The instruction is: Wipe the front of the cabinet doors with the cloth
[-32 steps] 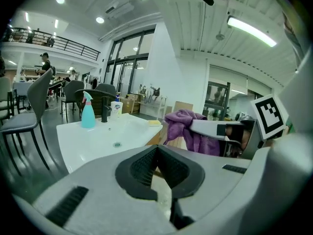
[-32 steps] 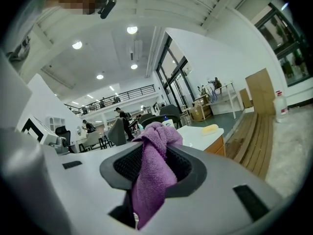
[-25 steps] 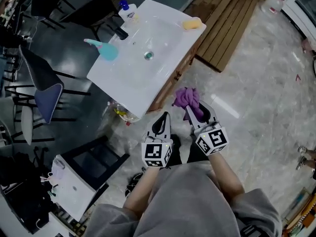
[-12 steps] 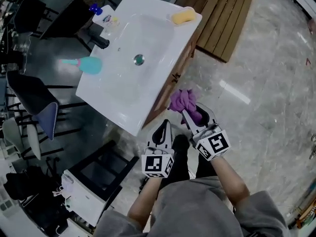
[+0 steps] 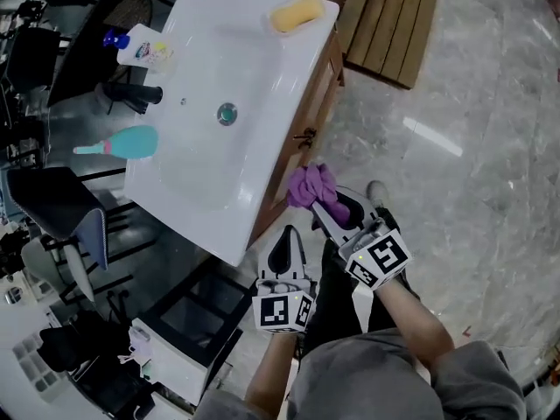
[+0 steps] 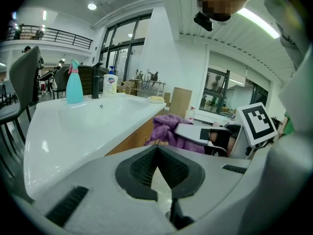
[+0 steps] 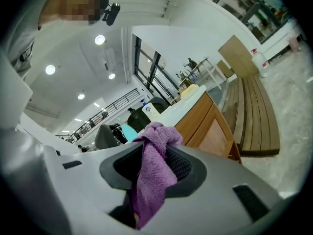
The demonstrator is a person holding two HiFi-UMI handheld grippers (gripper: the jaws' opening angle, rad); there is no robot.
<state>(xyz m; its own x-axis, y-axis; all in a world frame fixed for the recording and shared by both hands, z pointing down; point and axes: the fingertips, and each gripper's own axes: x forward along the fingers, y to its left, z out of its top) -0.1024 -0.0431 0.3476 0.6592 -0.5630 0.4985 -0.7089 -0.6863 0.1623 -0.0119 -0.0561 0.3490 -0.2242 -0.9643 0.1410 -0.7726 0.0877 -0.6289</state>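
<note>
The white sink top (image 5: 188,178) fills the upper left of the head view, with the wooden cabinet door (image 5: 317,94) along its right edge. At lower centre the left gripper (image 5: 286,234) has its jaws together on nothing. Just right of it, the right gripper (image 5: 328,213) clamps the purple cloth (image 5: 308,185), which is bunched just beside the door.

Large open hall, showroom-like. Freestanding washbasin (image 5: 201,121) on wooden cabinet (image 5: 308,116); polished marble floor (image 5: 472,147); chairs (image 5: 61,208) at 9 o'clock; balcony railing (image 6: 58,33); tall windows (image 6: 122,48).
</note>
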